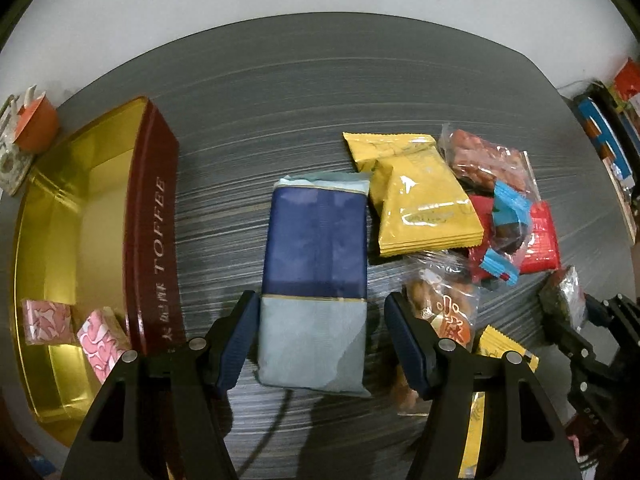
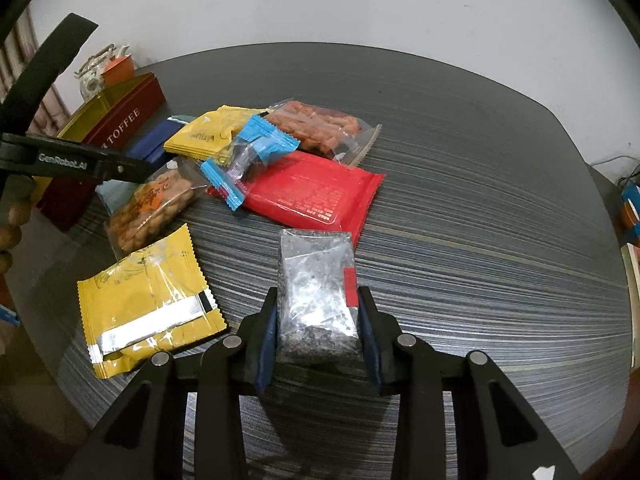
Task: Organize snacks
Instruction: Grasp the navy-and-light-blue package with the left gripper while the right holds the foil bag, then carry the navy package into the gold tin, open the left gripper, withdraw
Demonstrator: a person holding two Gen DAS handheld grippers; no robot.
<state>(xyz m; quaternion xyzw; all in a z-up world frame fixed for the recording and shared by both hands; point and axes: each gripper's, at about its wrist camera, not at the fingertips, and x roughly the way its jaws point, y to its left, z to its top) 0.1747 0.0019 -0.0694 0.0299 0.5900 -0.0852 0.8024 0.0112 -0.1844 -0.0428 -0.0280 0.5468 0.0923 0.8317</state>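
Our right claw (image 2: 318, 320) clamps the seaweed packet (image 2: 316, 296) while our left claw (image 1: 318, 338), apart, straddles the blue packet (image 1: 316, 280); next, likely closing it and lifting toward the toffee tin (image 1: 152, 220).

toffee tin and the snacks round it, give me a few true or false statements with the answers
1. The toffee tin is open with two pink wrapped sweets inside. True.
2. The left gripper is clamped tight on the blue packet. False: its fingers stand on either side of the packet with gaps showing.
3. The right gripper has a clear packet of dark snack between its fingers. True.
4. The red packet lies inside the tin. False: it lies on the table, among the other snacks.
5. The blue packet lies between the tin and the yellow packets. True.
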